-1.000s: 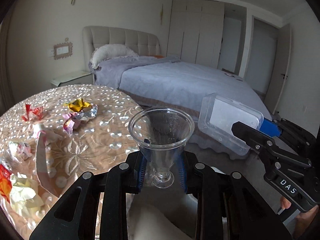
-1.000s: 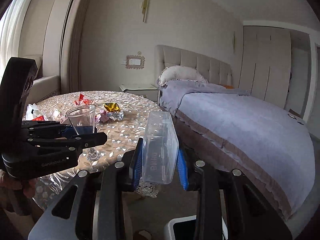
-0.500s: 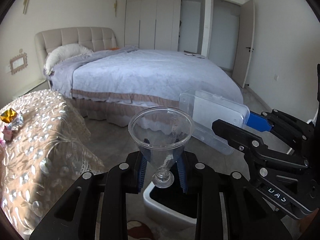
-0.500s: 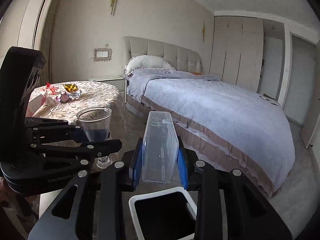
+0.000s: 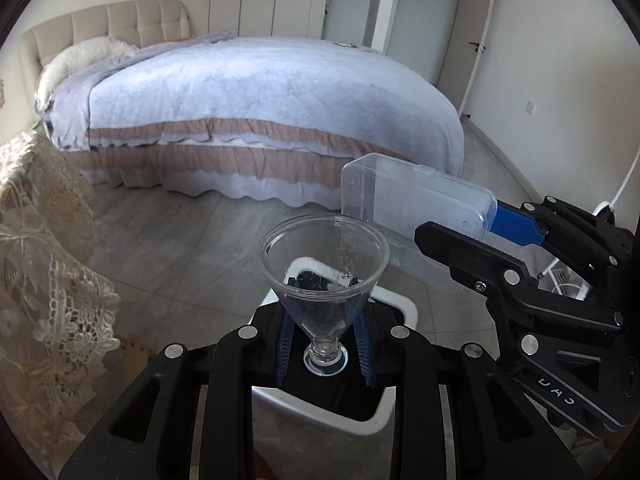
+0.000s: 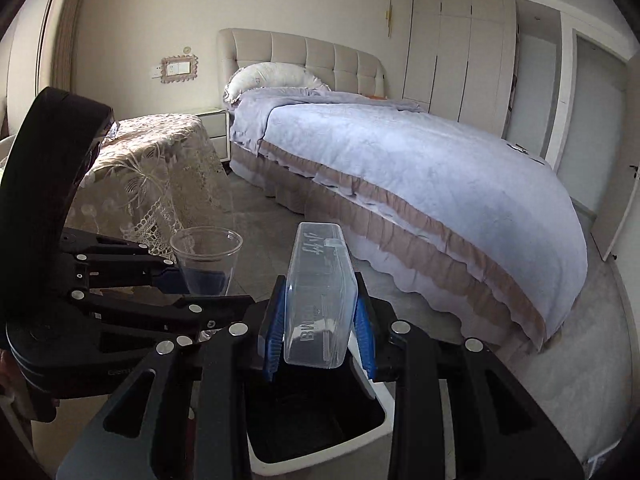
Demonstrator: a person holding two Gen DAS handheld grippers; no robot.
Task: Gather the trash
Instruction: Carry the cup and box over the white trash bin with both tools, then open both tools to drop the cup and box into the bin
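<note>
My left gripper [image 5: 325, 346] is shut on a clear plastic goblet-shaped cup [image 5: 325, 268], held upright by its narrow lower part. Right under it stands a white trash bin [image 5: 394, 305] with a dark inside. My right gripper [image 6: 319, 330] is shut on a clear rectangular plastic box [image 6: 318, 300], held on edge over the same trash bin [image 6: 362, 438]. In the left wrist view the right gripper [image 5: 480, 240] and the plastic box [image 5: 416, 210] sit just right of the cup. In the right wrist view the left gripper [image 6: 200, 284] and the cup [image 6: 206, 258] are at the left.
A round table with a lace cloth [image 6: 160, 168] stands at the left, its cloth [image 5: 36, 248] hanging to the floor. A large bed with a lilac cover [image 5: 256, 92] fills the room beyond. Grey tiled floor [image 5: 192, 240] lies between table, bin and bed.
Both grippers swung away from the table and sank, tilting downward. The cup and the box now hang over the trash bin. Both grips are unchanged.
</note>
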